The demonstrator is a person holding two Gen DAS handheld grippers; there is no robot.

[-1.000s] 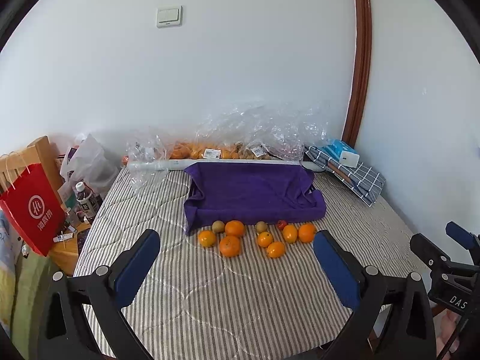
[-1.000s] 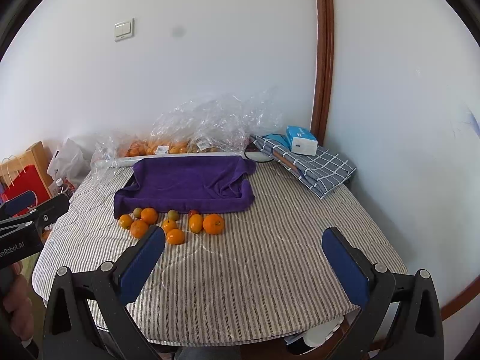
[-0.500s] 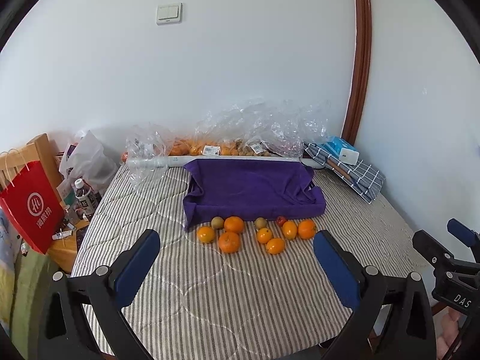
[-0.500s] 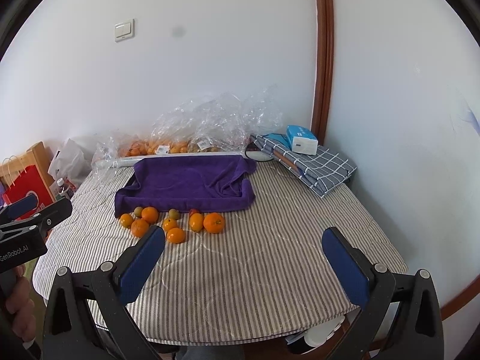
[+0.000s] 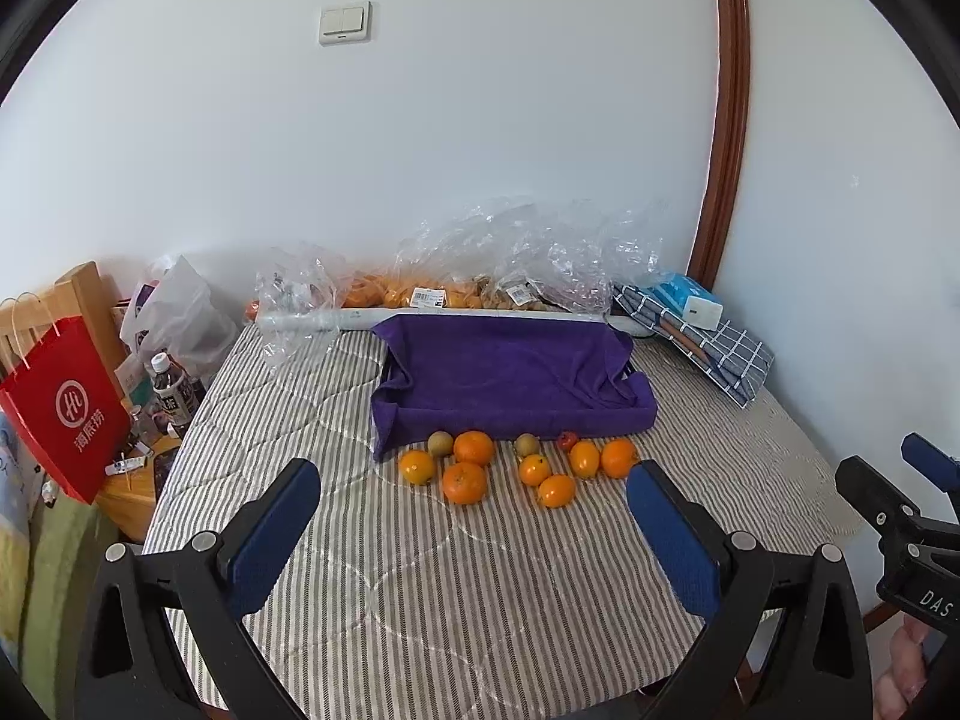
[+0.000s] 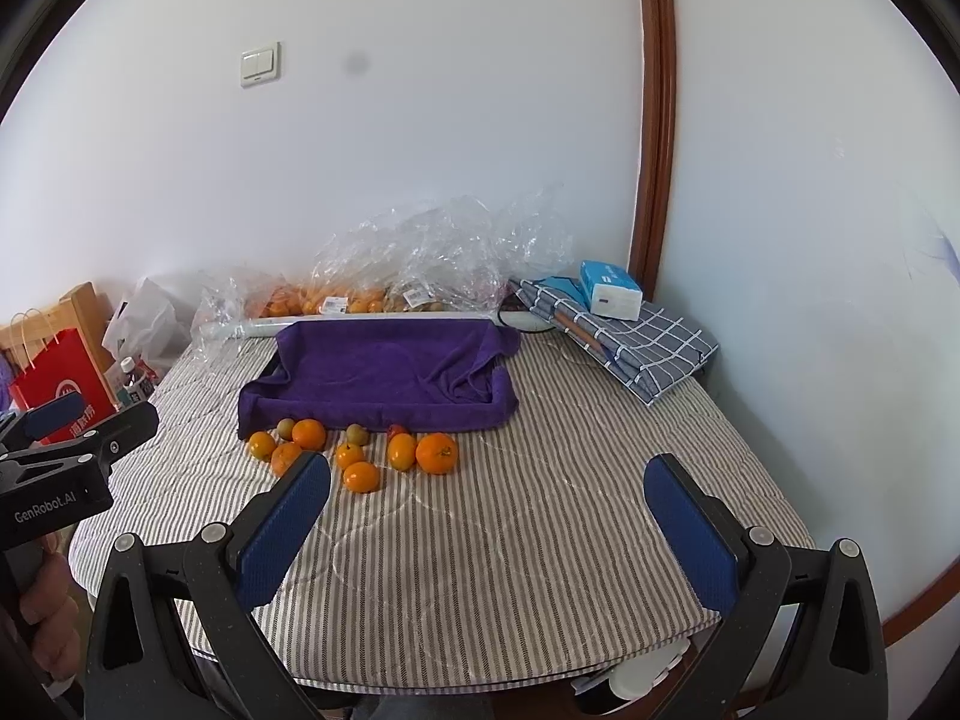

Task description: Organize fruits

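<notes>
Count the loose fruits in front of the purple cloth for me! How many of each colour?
Orange fruits: 7
Greenish-brown fruits: 2
Small red fruit: 1
Total: 10, all lying on the striped table cover just in front of the purple cloth. The bagged fruit by the wall is not counted.

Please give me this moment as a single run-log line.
phase: approach | left gripper: open, empty | right gripper: open, empty | loose fruits: on striped cloth before purple-lined tray | tray: no fruit
</notes>
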